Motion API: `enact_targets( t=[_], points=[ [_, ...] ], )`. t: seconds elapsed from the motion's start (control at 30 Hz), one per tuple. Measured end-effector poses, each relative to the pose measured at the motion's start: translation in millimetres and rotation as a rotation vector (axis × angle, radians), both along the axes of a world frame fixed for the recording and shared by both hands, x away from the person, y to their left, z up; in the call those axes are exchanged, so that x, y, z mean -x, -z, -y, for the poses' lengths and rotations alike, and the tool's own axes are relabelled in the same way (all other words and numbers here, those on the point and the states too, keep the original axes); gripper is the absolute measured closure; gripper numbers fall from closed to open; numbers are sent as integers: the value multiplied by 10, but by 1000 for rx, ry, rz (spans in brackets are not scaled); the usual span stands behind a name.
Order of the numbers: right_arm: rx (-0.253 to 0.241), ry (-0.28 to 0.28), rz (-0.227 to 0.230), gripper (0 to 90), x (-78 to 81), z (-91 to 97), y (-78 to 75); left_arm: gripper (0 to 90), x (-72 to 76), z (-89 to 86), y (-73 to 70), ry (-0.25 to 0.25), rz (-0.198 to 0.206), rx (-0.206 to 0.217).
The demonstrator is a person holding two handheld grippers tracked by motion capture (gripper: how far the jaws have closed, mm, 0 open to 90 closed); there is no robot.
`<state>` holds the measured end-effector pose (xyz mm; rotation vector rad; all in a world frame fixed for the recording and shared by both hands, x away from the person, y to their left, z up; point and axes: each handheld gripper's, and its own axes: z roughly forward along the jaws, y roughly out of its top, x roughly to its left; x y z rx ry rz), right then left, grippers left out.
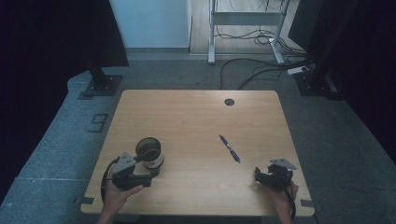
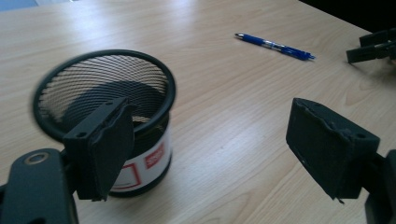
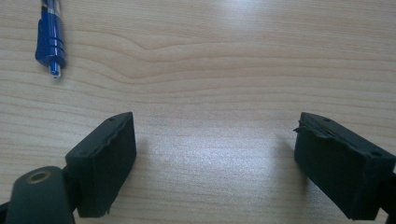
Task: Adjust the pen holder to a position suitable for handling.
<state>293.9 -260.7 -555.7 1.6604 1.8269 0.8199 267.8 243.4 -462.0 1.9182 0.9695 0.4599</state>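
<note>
At seven o'clock on the table (image 1: 196, 116), the spread left gripper (image 1: 152, 175) could tip the cup (image 1: 150, 152), while the right gripper (image 1: 259, 174), also released, might nudge the pen (image 1: 229, 148) away.

Wooden table (image 1: 196, 116) with cable hole (image 1: 229, 101) far right, grey floor (image 1: 56, 140), metal frame (image 1: 245, 18) and cables (image 1: 261, 70) beyond

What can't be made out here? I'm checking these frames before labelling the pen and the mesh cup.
- Mesh cup label: its red print is blurred in the left gripper view, and one jaw covers part of it.
- Pen: cut off by the top edge in the right gripper view.
- Pen markings: too small in the high view.
</note>
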Motion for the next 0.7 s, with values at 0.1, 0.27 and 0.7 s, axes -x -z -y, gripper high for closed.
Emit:
enact_targets(
  t=[0.1, 0.27, 0.7],
  points=[
    [0, 0, 0, 123, 0, 0, 0, 151, -7, -60, -13, -17, 1, 5],
    [0, 1, 0, 124, 0, 0, 0, 126, -48, -200, -7, -81, -19, 9],
    [0, 1, 0, 124, 0, 0, 0, 81, -123, -348, 64, -142, -49, 15]
  ],
)
